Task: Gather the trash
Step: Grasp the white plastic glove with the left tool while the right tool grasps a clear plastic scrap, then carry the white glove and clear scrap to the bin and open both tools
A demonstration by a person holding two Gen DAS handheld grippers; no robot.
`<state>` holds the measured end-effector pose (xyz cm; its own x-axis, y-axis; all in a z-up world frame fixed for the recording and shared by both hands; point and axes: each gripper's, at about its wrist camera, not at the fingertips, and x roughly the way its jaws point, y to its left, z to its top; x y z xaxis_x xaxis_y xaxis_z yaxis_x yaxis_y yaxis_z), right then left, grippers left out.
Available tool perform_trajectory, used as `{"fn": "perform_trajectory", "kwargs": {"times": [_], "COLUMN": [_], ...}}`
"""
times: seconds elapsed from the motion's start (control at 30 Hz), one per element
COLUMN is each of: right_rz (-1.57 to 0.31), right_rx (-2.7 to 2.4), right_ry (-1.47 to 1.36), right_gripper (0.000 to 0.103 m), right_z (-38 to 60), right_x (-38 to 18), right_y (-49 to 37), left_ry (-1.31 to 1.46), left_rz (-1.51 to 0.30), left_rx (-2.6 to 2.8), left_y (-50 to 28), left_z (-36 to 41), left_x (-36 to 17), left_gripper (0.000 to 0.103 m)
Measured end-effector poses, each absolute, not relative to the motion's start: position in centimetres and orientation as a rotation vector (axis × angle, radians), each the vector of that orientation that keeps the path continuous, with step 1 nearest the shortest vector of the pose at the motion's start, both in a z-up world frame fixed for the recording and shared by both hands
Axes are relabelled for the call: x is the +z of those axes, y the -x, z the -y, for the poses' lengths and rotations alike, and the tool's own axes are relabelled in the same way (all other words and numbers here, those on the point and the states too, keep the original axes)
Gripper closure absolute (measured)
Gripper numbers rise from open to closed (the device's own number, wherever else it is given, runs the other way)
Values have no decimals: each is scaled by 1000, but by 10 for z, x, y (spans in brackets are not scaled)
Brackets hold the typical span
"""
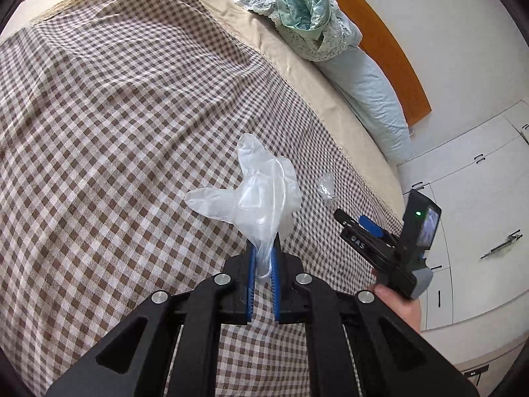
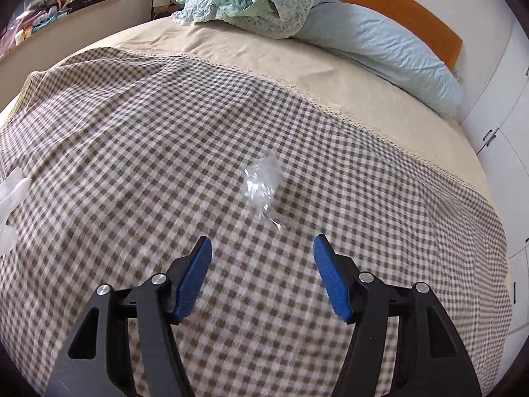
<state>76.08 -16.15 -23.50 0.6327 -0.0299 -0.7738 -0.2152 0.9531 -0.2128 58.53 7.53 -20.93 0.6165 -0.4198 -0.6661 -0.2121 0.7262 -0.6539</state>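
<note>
Checked blanket [image 2: 139, 139] covers the bed, white cupboards [image 1: 469, 172] alongside. Left gripper [image 1: 263, 258] clamps a glove [image 1: 258, 192]; right gripper [image 2: 263, 248] gapes near blurry clear wrapper [image 2: 263, 182].

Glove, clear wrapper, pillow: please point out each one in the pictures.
Glove [image 1: 261, 192], left wrist view, on its palm.
Clear wrapper [image 2: 261, 183], right wrist view, on its crumpled middle.
Pillow [image 2: 390, 49], right wrist view, on its top face.

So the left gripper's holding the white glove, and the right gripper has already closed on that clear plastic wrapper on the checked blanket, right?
Not quite. The left gripper is holding the white glove, but the right gripper is open and empty; the clear plastic wrapper lies untouched on the checked blanket ahead of it, as the right wrist view shows.
</note>
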Motion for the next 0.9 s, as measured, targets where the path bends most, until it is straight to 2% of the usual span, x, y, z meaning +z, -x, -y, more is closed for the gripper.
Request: {"fn": "perform_trajectory", "kwargs": {"times": [0.1,0.17,0.2,0.23,0.3,0.63,0.9], "right_rz": [-910,-932,-939,-938,-913,-802,-803], "right_rx": [93,77,71,60,83,137,-2], "right_ry": [318,319,304,268,203,227,181], "right_gripper": [56,62,84,94,96,98,98], "right_z": [152,151,154,159,168,204,301], "right_x": [-248,-256,-258,-257,-250,-190,-167], "right_y": [-791,-803,-805,-803,-791,-663,-553], "left_ry": [796,802,809,809,783,586,413], "left_rz": [-926,-930,-930,-931,-930,-875,-854], "left_rx": [-148,-140,-137,-141,-155,-169,-259], "left_y": [-592,-593,-593,-593,-592,-586,-564], "left_z": [-81,-85,-86,-85,-81,-45,22], "left_x": [-212,-214,-215,-215,-212,-187,-166], "left_gripper": [98,98,98,98,98,98,98]}}
